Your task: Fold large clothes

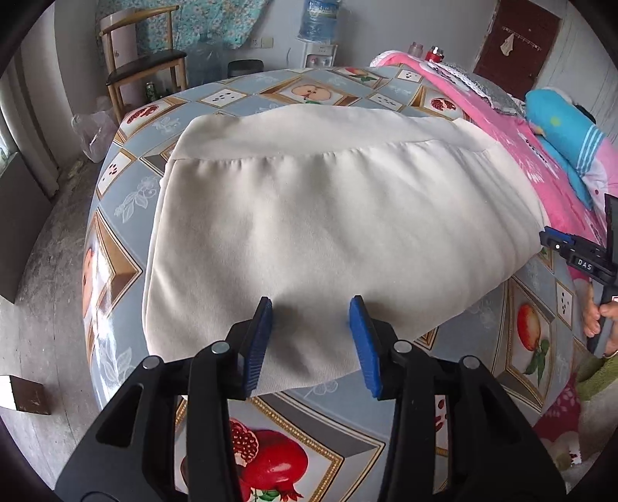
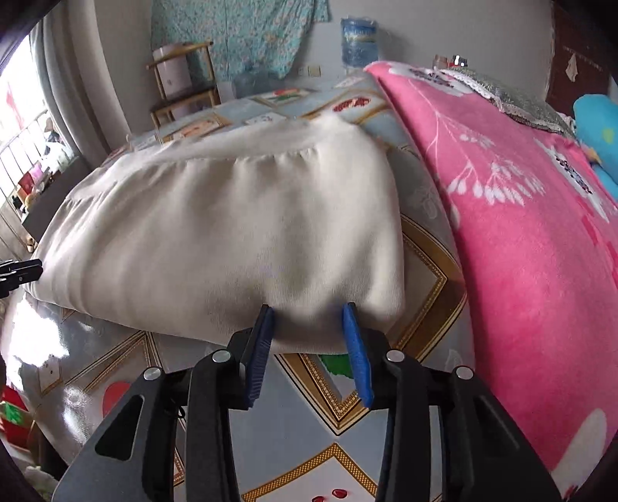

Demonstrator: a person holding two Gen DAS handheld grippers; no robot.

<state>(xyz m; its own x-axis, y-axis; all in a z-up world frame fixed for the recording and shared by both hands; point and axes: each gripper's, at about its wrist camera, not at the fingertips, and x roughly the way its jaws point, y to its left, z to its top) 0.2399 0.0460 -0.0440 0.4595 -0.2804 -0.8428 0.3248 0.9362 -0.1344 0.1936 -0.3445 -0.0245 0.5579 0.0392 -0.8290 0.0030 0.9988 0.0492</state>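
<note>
A cream folded garment (image 1: 328, 216) lies flat on the fruit-patterned tablecloth (image 1: 127, 193), its hem band toward the far side. My left gripper (image 1: 311, 307) is open, its blue pads over the garment's near edge with nothing held. In the right wrist view the same garment (image 2: 231, 231) fills the middle. My right gripper (image 2: 309, 311) is open at the garment's near right corner, with its pads just above the cloth. The right gripper's body shows at the right edge of the left wrist view (image 1: 579, 258), and the left gripper's tip at the left edge of the right wrist view (image 2: 19, 272).
A pink floral blanket (image 2: 521, 231) lies along the table's right side, with a blue plush toy (image 1: 567, 131) on it. A wooden chair (image 1: 143, 65) and a water dispenser (image 1: 318, 34) stand against the far wall. The floor drops away at left.
</note>
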